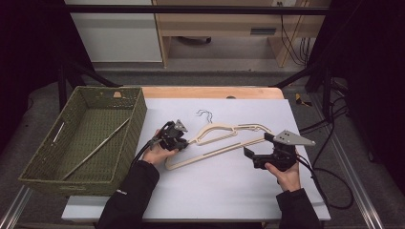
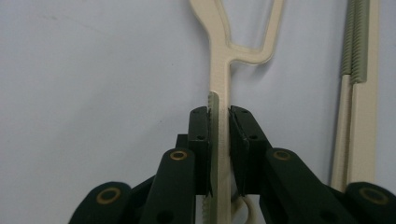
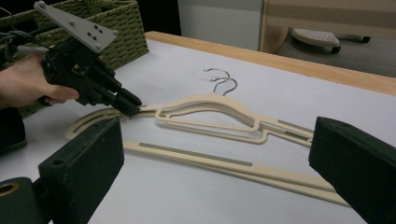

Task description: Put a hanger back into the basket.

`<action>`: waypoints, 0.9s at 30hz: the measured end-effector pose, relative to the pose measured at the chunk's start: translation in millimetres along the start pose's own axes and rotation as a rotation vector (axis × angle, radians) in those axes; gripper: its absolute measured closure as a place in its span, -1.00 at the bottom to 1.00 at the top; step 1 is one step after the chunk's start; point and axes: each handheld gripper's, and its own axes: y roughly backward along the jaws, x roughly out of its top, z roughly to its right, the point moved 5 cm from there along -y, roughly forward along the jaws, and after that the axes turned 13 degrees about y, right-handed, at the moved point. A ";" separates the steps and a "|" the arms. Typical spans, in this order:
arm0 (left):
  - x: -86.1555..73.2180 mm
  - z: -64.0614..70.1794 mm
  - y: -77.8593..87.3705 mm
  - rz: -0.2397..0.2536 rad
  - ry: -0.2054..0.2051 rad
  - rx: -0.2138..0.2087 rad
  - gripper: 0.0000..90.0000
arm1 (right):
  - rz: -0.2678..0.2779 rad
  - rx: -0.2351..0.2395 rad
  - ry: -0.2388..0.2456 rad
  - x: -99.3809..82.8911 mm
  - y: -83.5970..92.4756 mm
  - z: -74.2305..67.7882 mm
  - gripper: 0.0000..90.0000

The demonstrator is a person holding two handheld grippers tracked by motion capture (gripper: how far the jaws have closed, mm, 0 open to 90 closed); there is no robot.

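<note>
Two cream hangers (image 1: 224,131) with metal hooks (image 1: 204,114) lie stacked on a white sheet. My left gripper (image 1: 187,141) is at their left end, low over the sheet. In the left gripper view its pads (image 2: 200,135) sit tight against both sides of one hanger arm (image 2: 219,70), on the ribbed green strip; the other hanger's bar (image 2: 355,93) runs alongside at the right. The right gripper view shows that left gripper (image 3: 133,108) biting the hanger (image 3: 205,105). My right gripper (image 1: 259,145) stands wide open at the hangers' right end, and the long bottom bar (image 3: 196,156) lies ahead between its jaws, untouched.
A green woven basket (image 1: 138,114) stands at the left of the table with a thin metal rod (image 1: 95,149) inside. The white sheet (image 1: 215,191) covers the table up to a wooden far edge (image 1: 210,91). Cables trail off to the right (image 1: 329,143).
</note>
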 end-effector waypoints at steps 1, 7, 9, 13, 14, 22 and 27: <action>0.6 0.4 2.3 0.005 0.005 -0.006 0.76 | 0.001 0.001 -0.001 0.0 -0.5 -0.1 -0.92; 4.8 10.1 16.5 0.045 0.003 0.012 0.76 | 0.002 0.006 -0.007 0.4 -2.5 -0.9 -0.91; 5.3 13.5 20.4 0.050 0.002 0.016 0.77 | 0.002 0.009 -0.007 1.1 -3.8 -1.4 -0.90; 7.6 20.3 28.3 0.085 0.011 0.024 0.77 | -0.002 0.016 -0.003 3.2 -10.1 -2.7 -0.89; 8.2 22.1 30.0 0.092 0.010 0.027 0.77 | -0.004 0.017 0.000 4.0 -12.7 -2.9 -0.89; 7.5 34.8 40.2 0.118 0.003 0.060 0.77 | -0.008 0.028 -0.008 20.3 -49.8 -4.1 -0.82; 6.9 39.0 46.6 0.136 -0.004 0.079 0.77 | -0.018 0.022 -0.027 32.5 -79.2 -3.4 -0.77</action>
